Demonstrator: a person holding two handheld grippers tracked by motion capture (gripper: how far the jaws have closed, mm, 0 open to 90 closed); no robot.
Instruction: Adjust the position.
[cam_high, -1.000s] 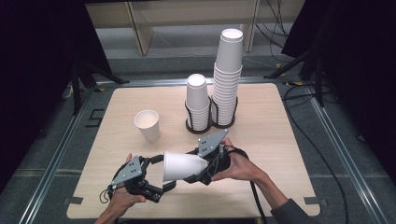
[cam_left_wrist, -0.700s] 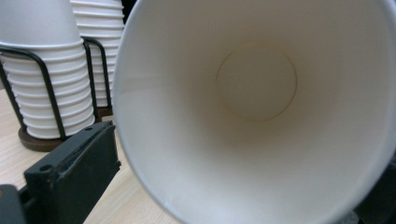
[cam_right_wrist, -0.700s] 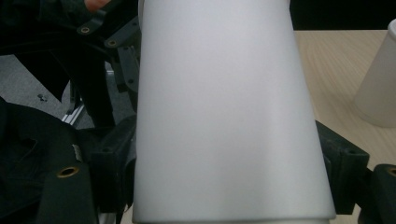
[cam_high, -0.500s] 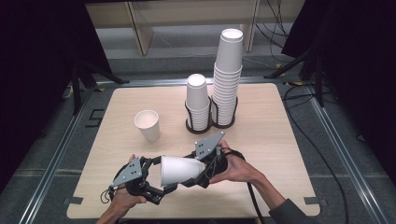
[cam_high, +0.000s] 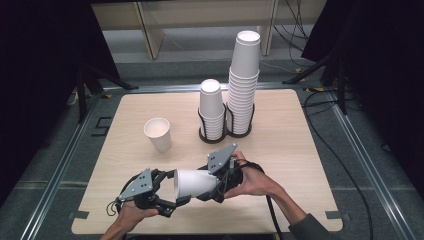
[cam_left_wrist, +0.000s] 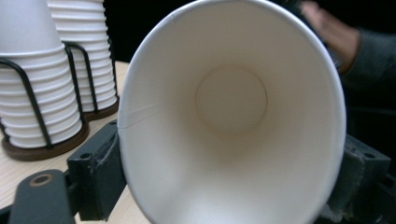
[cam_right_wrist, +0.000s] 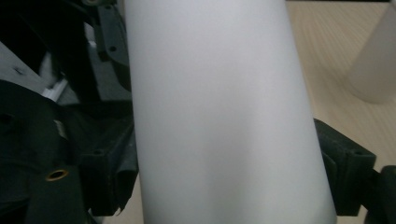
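I have the cup (cam_high: 192, 182) lying sideways above the desk's (cam_high: 300, 150) near edge, between both tools. The left tool (cam_high: 172, 200) has just closed on the rim end; its jaws press the cup's sides. The right tool (cam_high: 217, 192) clamps the base end, I think, though the cup hides its pads. Far off, the stacks (cam_high: 220, 107) are cut off in the left gripper view.
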